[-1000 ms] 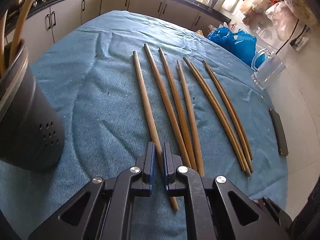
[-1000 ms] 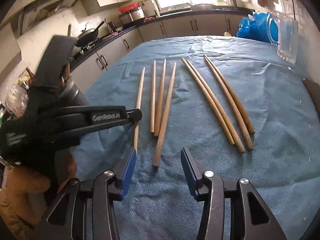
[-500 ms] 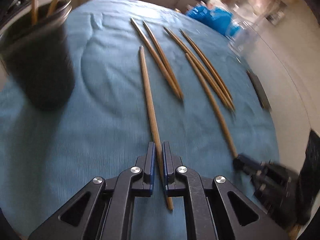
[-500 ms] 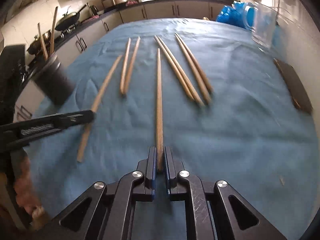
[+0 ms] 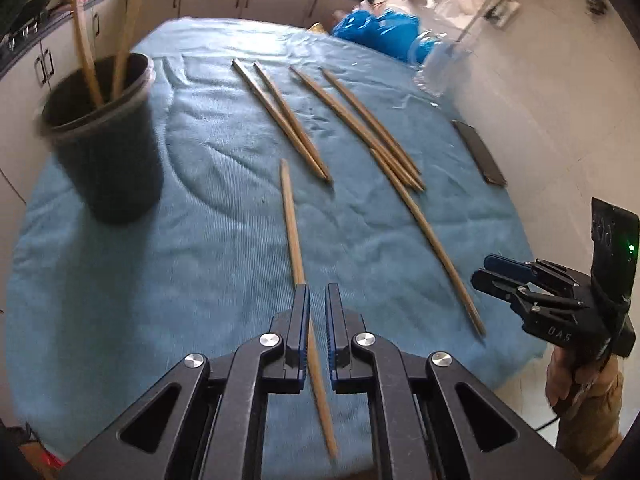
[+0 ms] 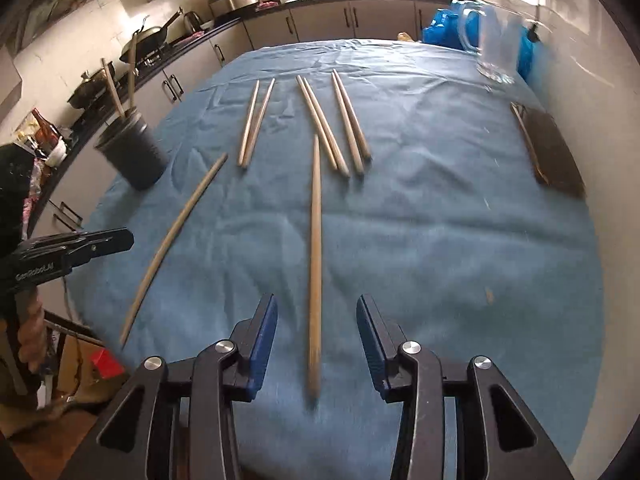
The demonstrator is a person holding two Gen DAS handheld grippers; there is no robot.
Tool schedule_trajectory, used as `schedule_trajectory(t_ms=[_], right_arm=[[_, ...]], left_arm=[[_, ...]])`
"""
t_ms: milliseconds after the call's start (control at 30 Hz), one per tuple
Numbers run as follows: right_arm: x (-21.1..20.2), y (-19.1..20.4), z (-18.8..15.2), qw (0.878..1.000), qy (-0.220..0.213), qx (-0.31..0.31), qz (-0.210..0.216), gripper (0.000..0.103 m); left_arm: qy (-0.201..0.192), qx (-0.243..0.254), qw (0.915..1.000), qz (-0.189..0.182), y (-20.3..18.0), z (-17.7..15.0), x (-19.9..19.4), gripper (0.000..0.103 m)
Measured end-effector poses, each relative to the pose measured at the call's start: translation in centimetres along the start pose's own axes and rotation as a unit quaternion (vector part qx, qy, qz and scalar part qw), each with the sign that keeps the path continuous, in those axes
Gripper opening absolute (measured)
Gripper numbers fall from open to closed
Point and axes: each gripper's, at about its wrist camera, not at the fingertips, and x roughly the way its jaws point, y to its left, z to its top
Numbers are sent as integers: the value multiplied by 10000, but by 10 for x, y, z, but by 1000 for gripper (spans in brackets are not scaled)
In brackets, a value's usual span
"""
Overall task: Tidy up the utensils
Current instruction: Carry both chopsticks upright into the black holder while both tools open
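Several wooden chopsticks point(image 6: 320, 120) lie on the blue cloth. My left gripper point(image 5: 316, 292) is shut on one chopstick point(image 5: 292, 224), which sticks out ahead of the pads and behind them. In the right wrist view that gripper point(image 6: 120, 240) shows at the left with its chopstick point(image 6: 180, 224). My right gripper point(image 6: 316, 308) is opening; a chopstick point(image 6: 316, 220) lies lengthwise between its pads, which stand apart from it. The left wrist view shows that gripper point(image 5: 500, 276) beside this chopstick point(image 5: 428, 236). A black holder point(image 5: 104, 160) with two chopsticks stands at the left.
The blue cloth point(image 6: 440, 240) covers the whole table. A glass pitcher point(image 6: 496, 52) and a blue bag point(image 6: 444, 24) sit at the far right corner. A dark flat object point(image 6: 556, 152) lies by the right edge. Kitchen counters run behind and to the left.
Half a second ago the right gripper was shut on a chopstick; its jaws now stand apart around it. Both grippers have drawn back toward the near edge. The left still grips its chopstick.
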Motion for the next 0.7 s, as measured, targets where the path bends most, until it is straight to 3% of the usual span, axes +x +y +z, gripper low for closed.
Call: schedule_trajectory(t_ms=[100, 233, 333, 700], right_arm=[[30, 2, 31, 9999, 135, -5, -64, 43], [65, 11, 63, 9987, 480, -1, -198, 27], [76, 14, 77, 9976, 634, -16, -282, 26], [101, 23, 119, 9952, 936, 122, -268, 26]], left_arm=[[121, -101, 9997, 165, 3, 18, 25, 7], [93, -104, 9988, 467, 2, 35, 44, 7], [328, -364, 9984, 263, 10, 45, 57, 7], [461, -465, 9978, 89, 16, 58, 61, 7]])
